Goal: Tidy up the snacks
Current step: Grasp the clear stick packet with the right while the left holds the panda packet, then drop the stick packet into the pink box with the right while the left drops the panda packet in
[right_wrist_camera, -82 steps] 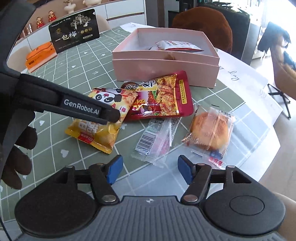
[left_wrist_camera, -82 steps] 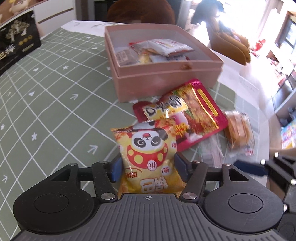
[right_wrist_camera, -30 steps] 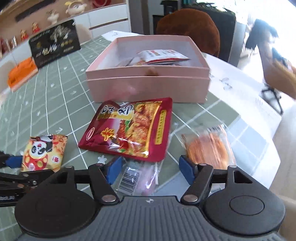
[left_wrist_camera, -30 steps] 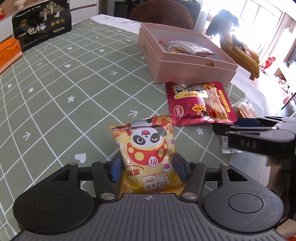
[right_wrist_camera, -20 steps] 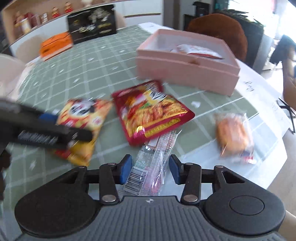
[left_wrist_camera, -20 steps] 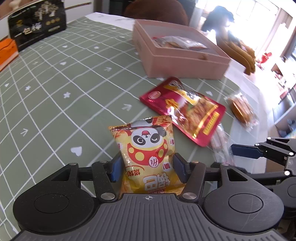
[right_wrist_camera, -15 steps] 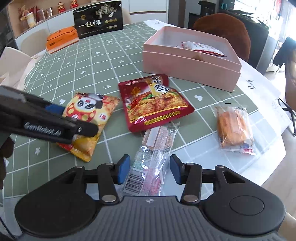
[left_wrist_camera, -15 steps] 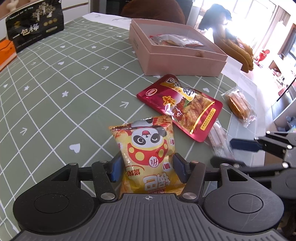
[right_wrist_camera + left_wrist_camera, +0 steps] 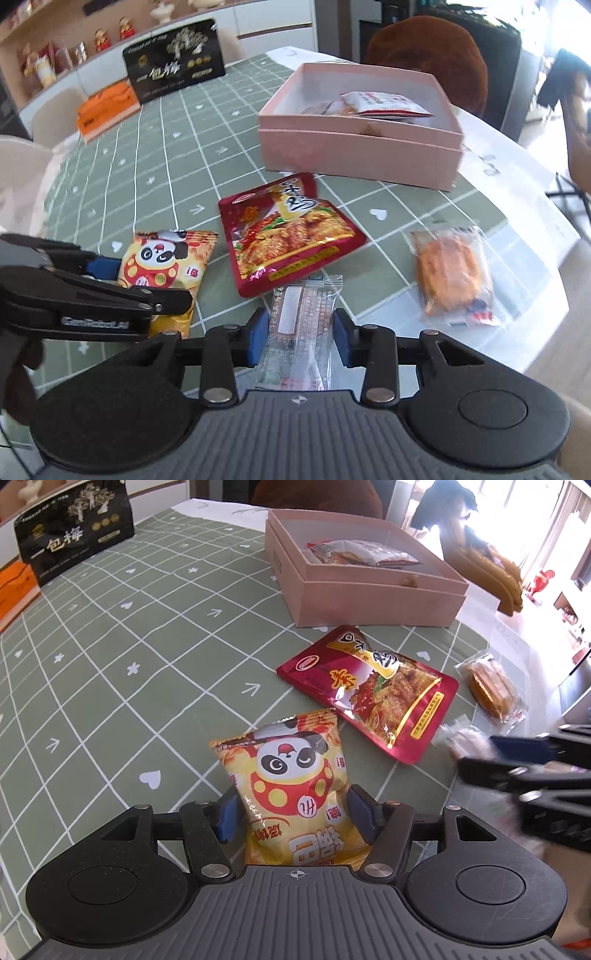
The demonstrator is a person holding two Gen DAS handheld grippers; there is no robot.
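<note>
Right wrist view: right tongs (image 9: 297, 341) clamp the clear wrapper (image 9: 299, 332); left tongs (image 9: 293, 818) clamp the panda bag (image 9: 291, 786). Pink box (image 9: 362, 155) holds few packets; red pouch (image 9: 288, 232) and cake (image 9: 452, 275) remain on the worktop (image 9: 166, 158).

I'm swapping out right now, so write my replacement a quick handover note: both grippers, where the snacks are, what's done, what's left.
Left gripper: shut on the panda chip bag.
Right gripper: jaws around the clear-wrapped snack bar; whether they are clamped tight is unclear.
Pink box: open on the green tablecloth, with a few packets already inside.
Still on the cloth: red snack pouch and wrapped cake, both in front of the box.
Left: probably box both held snacks, then the pouch and cake.
</note>
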